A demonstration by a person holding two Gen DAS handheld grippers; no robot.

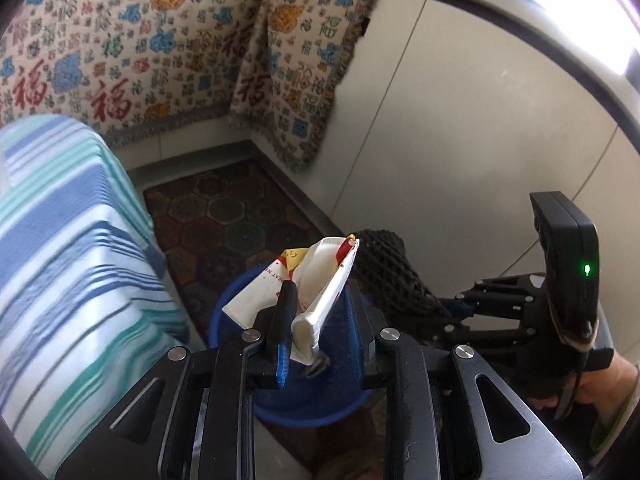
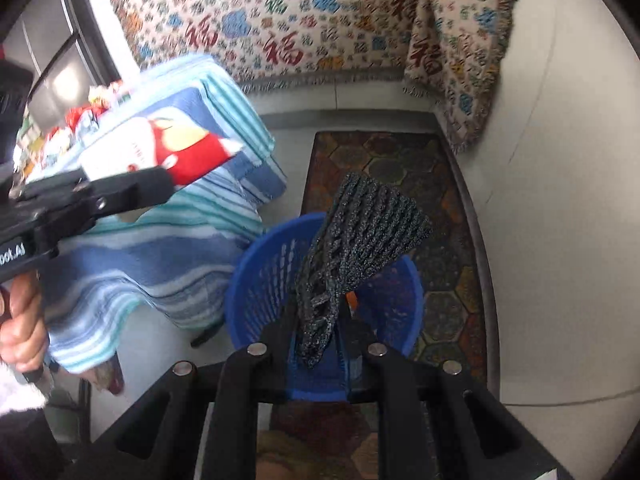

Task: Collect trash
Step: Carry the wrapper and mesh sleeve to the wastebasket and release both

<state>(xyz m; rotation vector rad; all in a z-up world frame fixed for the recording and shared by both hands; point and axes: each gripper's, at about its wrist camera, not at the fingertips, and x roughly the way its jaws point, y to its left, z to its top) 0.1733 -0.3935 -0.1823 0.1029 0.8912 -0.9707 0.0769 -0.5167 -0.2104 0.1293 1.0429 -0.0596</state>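
Note:
My left gripper (image 1: 316, 308) hangs over the blue plastic waste basket (image 1: 224, 316). Its jaws stand apart, and a white, red and yellow paper carton (image 1: 316, 284) rests against the left finger. In the right wrist view the carton (image 2: 168, 152) sticks out of that gripper (image 2: 160, 184). My right gripper (image 2: 320, 320) is shut on a black foam net sleeve (image 2: 360, 240) and holds it just above the basket (image 2: 260, 280). The sleeve (image 1: 384, 276) also shows in the left wrist view, right of the carton.
A table under a blue and teal striped cloth (image 1: 68, 248) stands left of the basket, with snack packets (image 2: 80, 120) on top. A patterned hexagon rug (image 2: 440, 208) lies under the basket. A patterned throw (image 1: 160, 48) covers the furniture behind. A white wall (image 1: 460, 140) is on the right.

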